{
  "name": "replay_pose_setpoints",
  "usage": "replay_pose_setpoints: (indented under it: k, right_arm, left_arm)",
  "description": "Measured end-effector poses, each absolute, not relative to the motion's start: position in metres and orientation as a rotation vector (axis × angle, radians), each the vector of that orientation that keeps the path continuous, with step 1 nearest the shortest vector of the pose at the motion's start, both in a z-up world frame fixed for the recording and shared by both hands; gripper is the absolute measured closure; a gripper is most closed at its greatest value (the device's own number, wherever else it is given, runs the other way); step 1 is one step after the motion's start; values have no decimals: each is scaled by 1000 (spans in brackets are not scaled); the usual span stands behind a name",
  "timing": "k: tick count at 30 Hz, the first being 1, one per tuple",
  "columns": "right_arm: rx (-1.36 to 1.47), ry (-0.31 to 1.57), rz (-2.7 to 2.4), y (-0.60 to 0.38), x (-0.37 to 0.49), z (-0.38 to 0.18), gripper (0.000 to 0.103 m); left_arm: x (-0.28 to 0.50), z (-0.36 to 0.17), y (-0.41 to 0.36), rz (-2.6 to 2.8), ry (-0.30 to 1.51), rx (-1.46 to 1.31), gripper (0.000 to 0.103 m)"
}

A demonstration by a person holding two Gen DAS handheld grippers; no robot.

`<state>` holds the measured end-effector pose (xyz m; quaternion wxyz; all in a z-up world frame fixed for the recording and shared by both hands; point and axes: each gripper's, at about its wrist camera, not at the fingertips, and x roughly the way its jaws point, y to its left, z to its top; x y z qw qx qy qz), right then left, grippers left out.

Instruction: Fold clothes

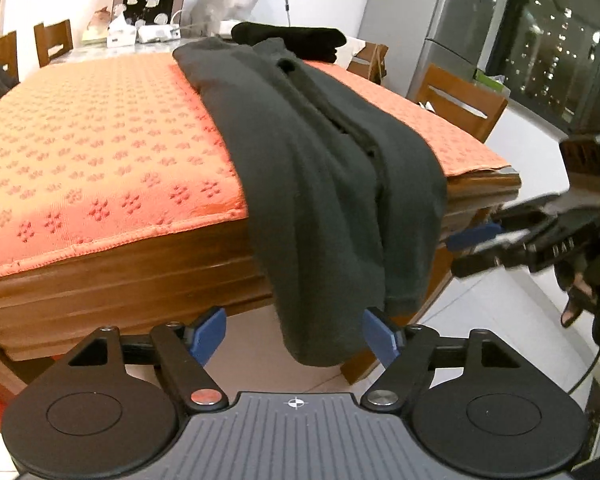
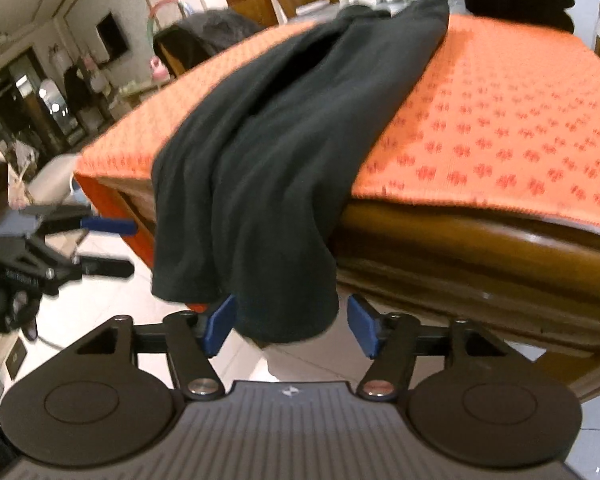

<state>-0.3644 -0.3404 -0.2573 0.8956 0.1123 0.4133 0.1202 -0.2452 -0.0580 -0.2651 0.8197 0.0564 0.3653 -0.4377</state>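
Warm indoor light falls evenly, with soft shadows. Fisheye bending curves the wooden table (image 1: 112, 292) edges. The right wrist view is motion-blurred; city lights glint in the dark window (image 1: 560, 40).

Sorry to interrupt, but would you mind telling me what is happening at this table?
A person holding a gripper in each hand is folding clothes. A dark garment lies across the orange table cover, its end hanging over the edge. The left gripper and right gripper are both open around that hanging end. A black folded piece sits at the far side.
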Motion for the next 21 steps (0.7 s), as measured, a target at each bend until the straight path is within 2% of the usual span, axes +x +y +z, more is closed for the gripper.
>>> replay_pose_setpoints:
  k: [11, 13, 14, 15, 17, 18, 21]
  right_arm:
    - [303, 821, 353, -336, -347, -288, 33]
    - [316, 813, 372, -335, -344, -293, 35]
    - [322, 810, 382, -335, -342, -296, 44]
    - [329, 806, 391, -335, -341, -299, 62]
    - [342, 799, 411, -334, -337, -304, 84]
    - [348, 795, 420, -333, -336, -307, 86]
    - [385, 803, 455, -329, -344, -289, 90]
  left_arm:
    - [-208, -297, -69, -1059, 899, -57, 27]
    - [-204, -302, -72, -1084, 933, -94, 46]
    - [-203, -305, -73, -1096, 950, -112, 68]
    - [-201, -307, -74, -1108, 967, -131, 81]
    - [-206, -296, -73, -1129, 974, -132, 87]
    - [-210, -289, -73, -1138, 976, -131, 90]
    - [-218, -264, -70, -1168, 986, -152, 90]
